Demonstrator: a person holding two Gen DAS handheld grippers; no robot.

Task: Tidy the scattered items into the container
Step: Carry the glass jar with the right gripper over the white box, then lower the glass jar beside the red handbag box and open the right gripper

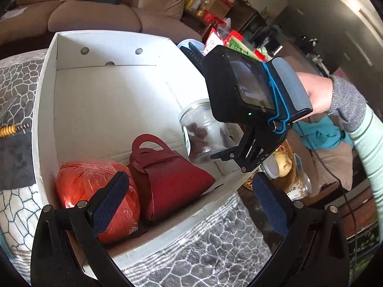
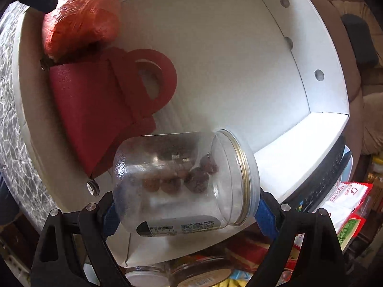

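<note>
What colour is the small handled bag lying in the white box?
Dark red bag, handle included; the right wrist view shows it best.

My right gripper [image 2: 186,215] points steeply downward, jaws wide, both pads clamping a jar [image 2: 182,181]. My left gripper [image 1: 189,205] angles downward, jaws apart, empty.

We record a white box [image 1: 45,110] on a grey blanket with a pale cracked-web pattern [image 1: 203,246], holding an orange-red wrapped bundle [image 1: 79,181], a dark red pouch [image 1: 172,179] and a clear jar [image 2: 177,181] of brown-red pieces.
</note>
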